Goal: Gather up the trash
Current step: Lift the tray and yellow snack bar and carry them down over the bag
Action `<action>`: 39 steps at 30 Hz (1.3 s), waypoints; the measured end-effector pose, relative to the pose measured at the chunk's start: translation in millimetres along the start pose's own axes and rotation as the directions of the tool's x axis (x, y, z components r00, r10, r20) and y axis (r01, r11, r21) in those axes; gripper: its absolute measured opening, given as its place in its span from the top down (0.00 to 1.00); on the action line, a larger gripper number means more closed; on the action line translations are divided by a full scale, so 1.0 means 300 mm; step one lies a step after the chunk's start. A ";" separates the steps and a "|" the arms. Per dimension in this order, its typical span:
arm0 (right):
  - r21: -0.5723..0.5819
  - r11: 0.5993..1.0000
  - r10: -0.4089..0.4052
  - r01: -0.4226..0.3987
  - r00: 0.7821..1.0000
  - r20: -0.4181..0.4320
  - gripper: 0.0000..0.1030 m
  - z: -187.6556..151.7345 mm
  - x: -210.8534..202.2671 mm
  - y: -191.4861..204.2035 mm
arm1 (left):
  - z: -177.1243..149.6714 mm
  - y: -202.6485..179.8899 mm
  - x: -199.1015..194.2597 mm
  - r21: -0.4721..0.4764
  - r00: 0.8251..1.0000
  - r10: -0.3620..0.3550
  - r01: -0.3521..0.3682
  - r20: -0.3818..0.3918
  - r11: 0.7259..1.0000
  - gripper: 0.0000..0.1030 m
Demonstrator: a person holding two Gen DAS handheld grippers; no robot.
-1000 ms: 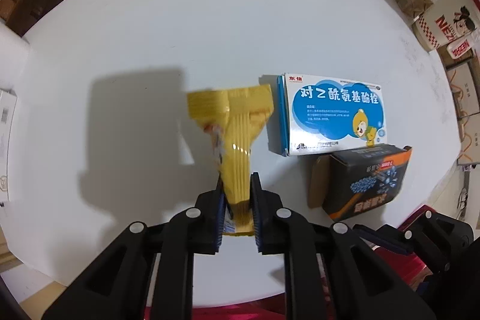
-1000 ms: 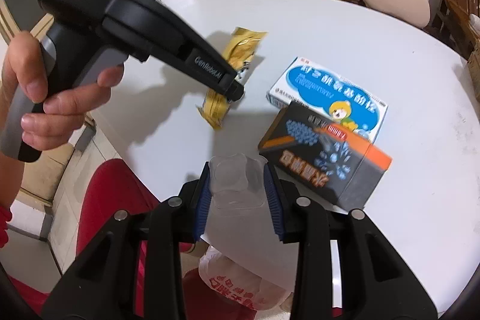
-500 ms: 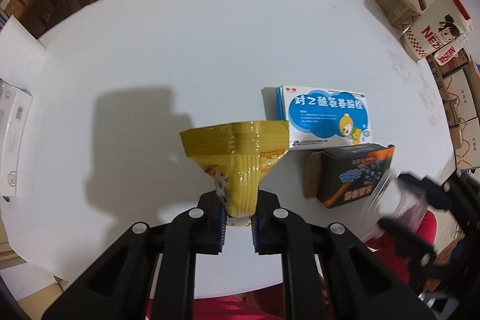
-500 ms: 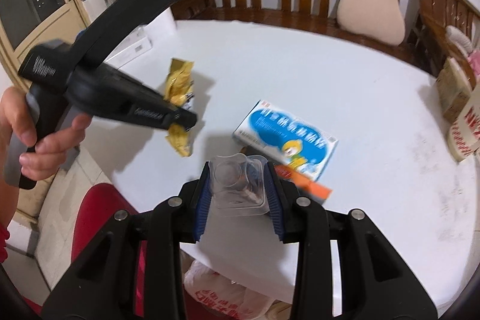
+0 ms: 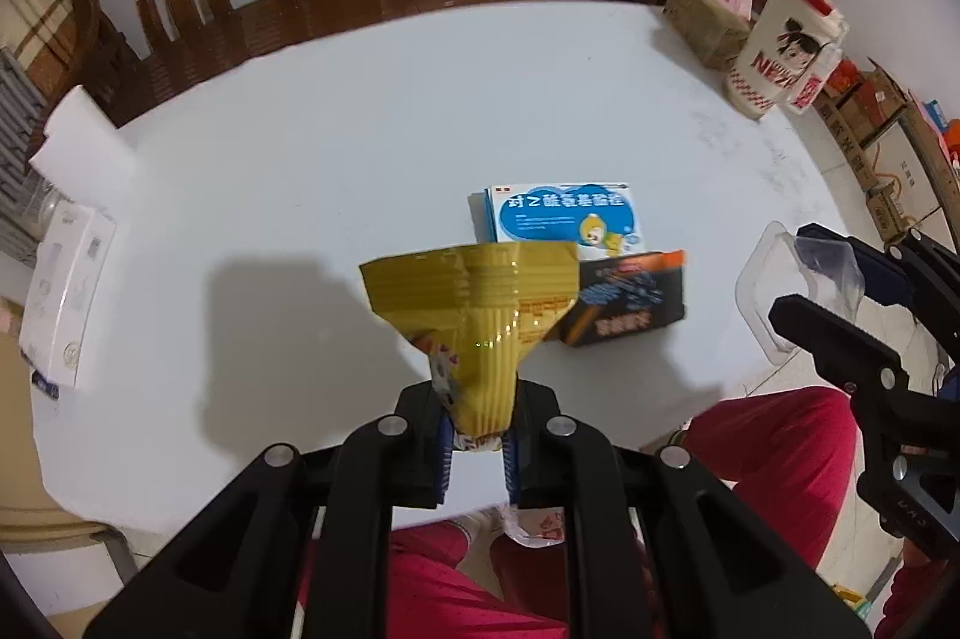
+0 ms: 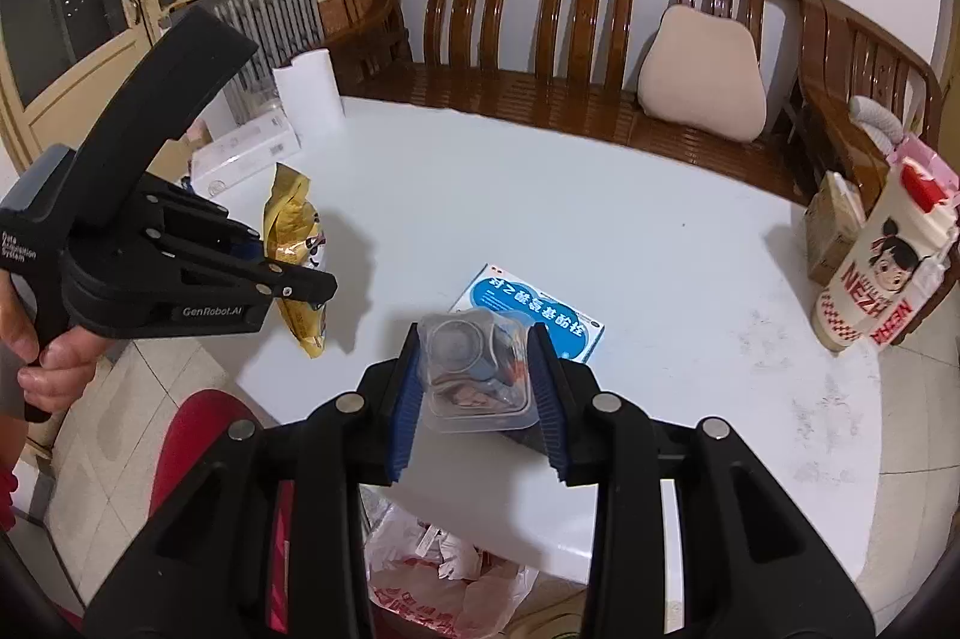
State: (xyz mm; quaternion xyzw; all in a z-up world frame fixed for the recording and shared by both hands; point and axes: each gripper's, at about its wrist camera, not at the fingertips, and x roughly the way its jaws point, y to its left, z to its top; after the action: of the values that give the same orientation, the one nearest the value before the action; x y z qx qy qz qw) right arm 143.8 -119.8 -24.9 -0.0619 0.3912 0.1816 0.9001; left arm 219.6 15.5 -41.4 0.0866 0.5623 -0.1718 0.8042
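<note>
The left tongs are clamped tight on the lower end of a crinkled yellow foil snack wrapper, which hangs clear above the round white counter. The right tongs grip a clear moulded plastic tray between their blue pads, also off the surface. Below the near rim, a thin white plastic bag with red print sits on the floor, likely the place for the trash.

To do this step well, both pieces should probably travel back over the near edge and down to the bag mouth before either grip loosens; the wrapper is light and floppy (it could drift sideways if let go high). The stiff tray will drop straighter, but its grip looks shallow, so steady wrists would help.

2 items remain on the counter just beyond the tongs: a black cardboard box with an orange end touching a blue-and-white medicine box. Past them the counter is bare up to the far rim, so there is open room; a wooden slatted bench stands behind it, and a cream printed carton crowds the right edge.
</note>
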 end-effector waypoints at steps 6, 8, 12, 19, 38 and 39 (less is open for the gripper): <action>-0.009 1.000 0.010 -0.010 1.000 0.024 0.67 -0.027 -0.095 0.041 | -0.094 -0.059 -0.088 0.030 0.999 -0.006 0.005 0.046 1.000 0.87; -0.019 1.000 0.005 -0.005 1.000 0.028 0.67 -0.041 -0.123 0.061 | -0.132 -0.080 -0.103 0.039 0.999 -0.007 0.005 0.054 0.999 0.87; -0.027 1.000 0.009 -0.008 1.000 0.028 0.67 -0.078 -0.167 0.097 | -0.206 -0.106 -0.125 0.044 0.997 -0.001 -0.002 0.078 0.999 0.87; -0.019 0.999 0.030 -0.030 1.000 0.007 0.67 -0.172 -0.191 0.143 | -0.344 -0.147 -0.083 0.050 0.998 -0.039 0.037 0.057 0.998 0.87; 0.066 0.997 0.049 -0.042 0.993 -0.107 0.67 -0.429 -0.130 0.176 | -0.567 -0.260 0.098 0.078 0.994 -0.105 0.106 -0.016 0.991 0.87; 0.072 0.997 0.049 -0.041 0.992 -0.112 0.67 -0.440 -0.124 0.175 | -0.573 -0.264 0.106 0.081 0.994 -0.106 0.107 -0.019 0.991 0.87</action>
State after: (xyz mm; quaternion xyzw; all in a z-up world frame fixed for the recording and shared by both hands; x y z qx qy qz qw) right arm 10.8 -114.9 -86.9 -0.0320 0.4492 0.1843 0.8736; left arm 49.5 -6.4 -127.6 0.0908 0.5645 -0.2367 0.7855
